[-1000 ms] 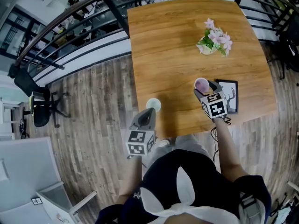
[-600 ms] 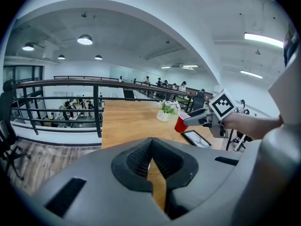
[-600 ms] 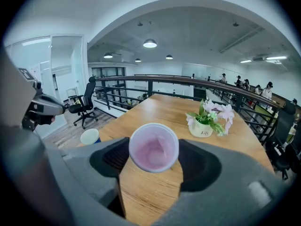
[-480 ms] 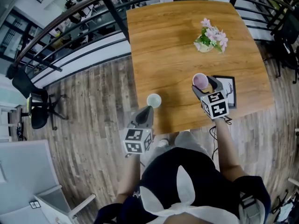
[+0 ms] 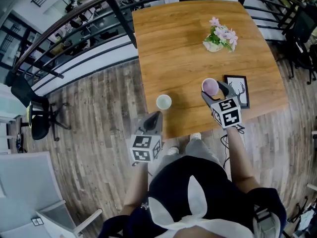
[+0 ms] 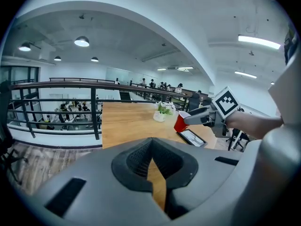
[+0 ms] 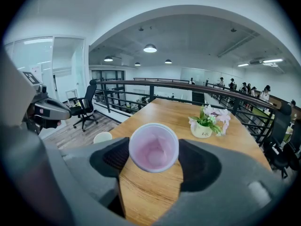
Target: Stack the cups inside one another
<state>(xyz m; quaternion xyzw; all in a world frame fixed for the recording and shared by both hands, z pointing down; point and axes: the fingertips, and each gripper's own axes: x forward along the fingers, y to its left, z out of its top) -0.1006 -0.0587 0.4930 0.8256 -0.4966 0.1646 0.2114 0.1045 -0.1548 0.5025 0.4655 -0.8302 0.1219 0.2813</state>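
R gripper (image 5: 216, 93) pinches the red cup (image 7: 154, 147), right of the white cup (image 5: 164, 102). L gripper (image 5: 154, 118), jaws pressed together w/ nothing between, hangs just nearer the person than the white cup. Risk: nothing steadies the white cup, so an off-centre red cup could clip its rim & tip it.

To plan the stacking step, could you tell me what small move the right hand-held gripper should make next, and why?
Probably carry it leftward above the white cup: the right hand-held gripper is shut on the red cup, while the white cup stands apart on the table, mouth up.
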